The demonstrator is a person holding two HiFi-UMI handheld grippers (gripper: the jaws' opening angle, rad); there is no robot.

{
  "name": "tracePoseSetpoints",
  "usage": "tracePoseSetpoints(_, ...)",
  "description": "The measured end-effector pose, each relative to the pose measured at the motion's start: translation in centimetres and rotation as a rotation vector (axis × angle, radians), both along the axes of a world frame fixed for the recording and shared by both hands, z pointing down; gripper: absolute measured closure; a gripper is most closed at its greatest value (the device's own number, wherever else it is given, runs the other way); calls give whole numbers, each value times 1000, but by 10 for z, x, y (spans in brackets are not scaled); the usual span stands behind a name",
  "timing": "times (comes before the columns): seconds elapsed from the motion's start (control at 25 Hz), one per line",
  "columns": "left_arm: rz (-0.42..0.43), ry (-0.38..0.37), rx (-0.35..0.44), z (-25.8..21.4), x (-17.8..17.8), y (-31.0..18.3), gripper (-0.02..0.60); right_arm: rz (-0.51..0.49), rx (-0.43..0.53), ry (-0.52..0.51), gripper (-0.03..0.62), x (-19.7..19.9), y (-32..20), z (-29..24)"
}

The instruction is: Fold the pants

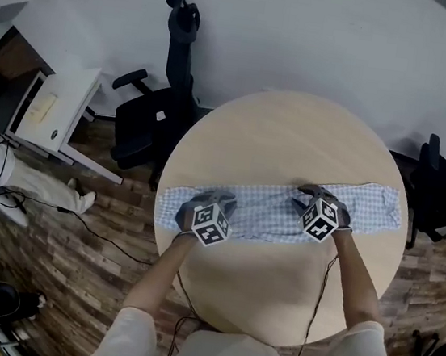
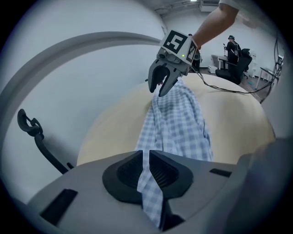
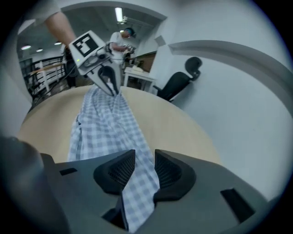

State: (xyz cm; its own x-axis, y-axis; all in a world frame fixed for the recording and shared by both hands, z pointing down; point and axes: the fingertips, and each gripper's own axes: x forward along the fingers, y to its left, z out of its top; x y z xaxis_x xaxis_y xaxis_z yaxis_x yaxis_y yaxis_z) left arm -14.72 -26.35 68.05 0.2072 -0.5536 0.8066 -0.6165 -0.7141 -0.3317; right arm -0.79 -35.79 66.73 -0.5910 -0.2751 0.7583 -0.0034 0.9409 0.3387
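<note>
Overhead: pants [image 1: 272, 208] stretched as a long narrow strip across round worktop [image 1: 294, 134], apparently halved lengthwise already; crosswise folds not yet done. Office chairs [image 1: 144, 126] beyond the rim, nothing in the way.
Left gripper view: left tongs [image 2: 147, 169] pinched tight on checked fabric.
Right gripper view: right tongs [image 3: 144, 171] parted, cloth lying loose between.
</note>
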Motion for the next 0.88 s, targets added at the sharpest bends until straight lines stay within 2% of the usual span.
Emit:
tracePoseSetpoints(0.12, 24, -31, -37, 15, -25, -1, 538, -154, 45, 142, 451, -33, 14, 25)
tracePoseSetpoints(0.2, 55, -50, -70, 29, -32, 0, 517, -200, 58, 201, 464, -40, 16, 39)
tracePoseSetpoints(0.24, 70, -62, -86, 36, -35, 1, 487, -208, 60, 217, 489, -41, 16, 44)
tracePoseSetpoints(0.28, 83, -75, -98, 43, -37, 2, 482, -211, 62, 228, 516, -42, 15, 48)
tracePoseSetpoints(0.44, 103, -119, -116, 61, -46, 2, 486, -194, 54, 233, 560, -43, 9, 50)
tracePoseSetpoints(0.52, 97, -128, -103, 61, -50, -1, 537, -171, 54, 206, 560, -46, 2, 40)
tracePoseSetpoints(0.6, 80, -130, -77, 54, -54, -6, 543, -157, 76, 188, 560, -50, -7, 29)
tracePoseSetpoints(0.72, -1, -122, -45, 42, -68, -18, 543, -119, 88, 176, 560, -55, -20, 22)
tracePoseSetpoints(0.84, -97, -84, -83, 44, -82, -22, 533, -36, 48, 204, 559, -58, -29, 35)
tracePoseSetpoints(0.88, -119, -69, -98, 47, -85, -21, 481, -13, 42, 216, 559, -58, -29, 40)
